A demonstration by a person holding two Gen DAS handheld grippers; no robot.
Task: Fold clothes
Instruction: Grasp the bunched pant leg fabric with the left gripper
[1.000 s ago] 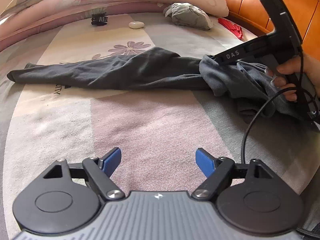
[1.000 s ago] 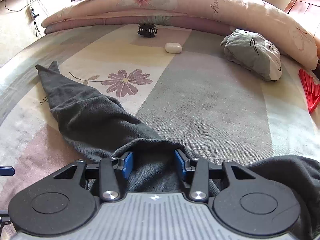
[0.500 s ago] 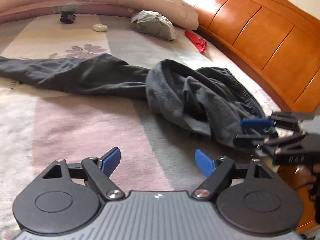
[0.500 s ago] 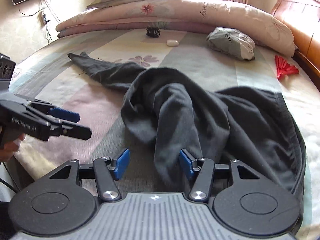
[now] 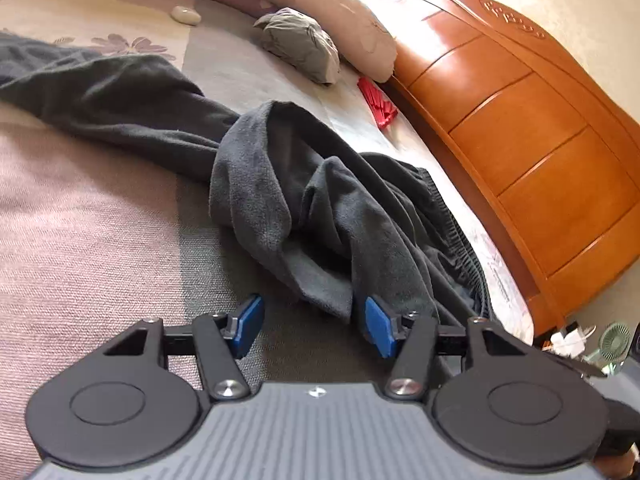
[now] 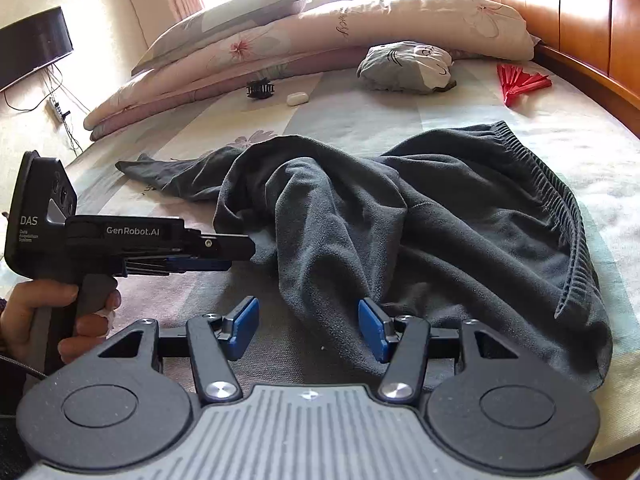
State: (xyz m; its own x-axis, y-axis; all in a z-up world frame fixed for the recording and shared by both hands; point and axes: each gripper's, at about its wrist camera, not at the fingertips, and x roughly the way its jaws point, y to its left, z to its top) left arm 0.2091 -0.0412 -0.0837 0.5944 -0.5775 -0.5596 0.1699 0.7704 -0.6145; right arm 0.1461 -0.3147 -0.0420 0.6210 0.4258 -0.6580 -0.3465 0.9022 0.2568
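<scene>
a bed (image 6: pixel 360 120) with a striped floral cover was seen ahead of the grippers. on it lay crumpled dark trousers (image 6: pixel 440 216), nearest the tools; beyond them a grey bundle (image 6: pixel 404 66), red fan (image 6: pixel 520 82), white case (image 6: pixel 297 98), black clip (image 6: pixel 260 89) and rolled quilts (image 6: pixel 320 40).

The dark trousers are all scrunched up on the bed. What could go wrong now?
1. The left tongs have been closing beside the trousers where layers bunch; they may pinch several.
2. One leg trails far off and could drag crooked.
3. The red fan lies near the waistband and might get swept.
</scene>
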